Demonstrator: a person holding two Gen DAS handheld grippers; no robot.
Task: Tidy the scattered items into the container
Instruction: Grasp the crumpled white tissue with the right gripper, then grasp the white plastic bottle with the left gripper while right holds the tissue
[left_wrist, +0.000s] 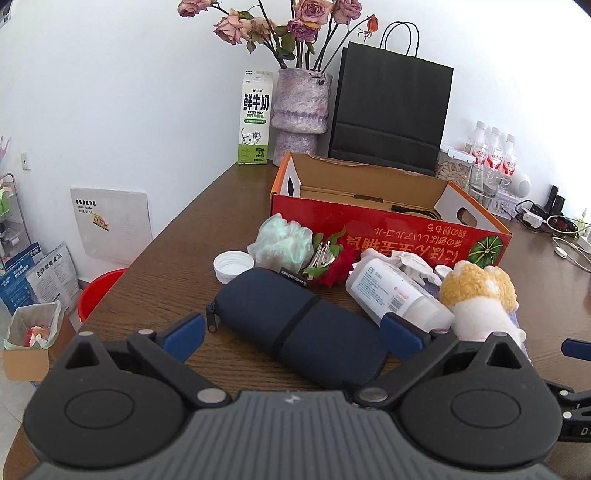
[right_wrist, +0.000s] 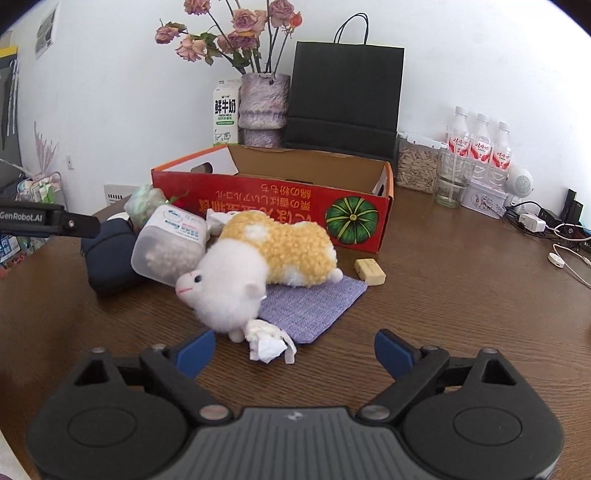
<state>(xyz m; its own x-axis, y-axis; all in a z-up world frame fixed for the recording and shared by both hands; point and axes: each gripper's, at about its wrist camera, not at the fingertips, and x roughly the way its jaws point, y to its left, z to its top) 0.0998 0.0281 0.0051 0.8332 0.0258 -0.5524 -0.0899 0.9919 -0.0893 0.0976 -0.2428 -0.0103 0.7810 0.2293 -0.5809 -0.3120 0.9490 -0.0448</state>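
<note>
An open red cardboard box (left_wrist: 388, 236) (right_wrist: 266, 206) stands on the brown table. In front of it lie a navy zip pouch (left_wrist: 299, 325), a white lid (left_wrist: 233, 265), a green mesh wad (left_wrist: 282, 242), a red rose (left_wrist: 334, 266), a white plastic bottle (left_wrist: 395, 291) (right_wrist: 170, 247), a plush sheep (right_wrist: 258, 266) (left_wrist: 476, 295), a purple cloth (right_wrist: 314, 306), a crumpled tissue (right_wrist: 267, 341) and a yellow block (right_wrist: 370, 272). My left gripper (left_wrist: 293, 332) is open over the near end of the pouch. My right gripper (right_wrist: 294, 350) is open just before the tissue.
A milk carton (left_wrist: 255, 118), a vase of dried roses (left_wrist: 300, 114), a black paper bag (left_wrist: 391, 107), a seed jar (right_wrist: 417, 166), water bottles (right_wrist: 480, 144), a glass (right_wrist: 452, 181) and cables (right_wrist: 554, 236) stand behind and to the right. A red bucket (left_wrist: 98, 291) sits below the table's left edge.
</note>
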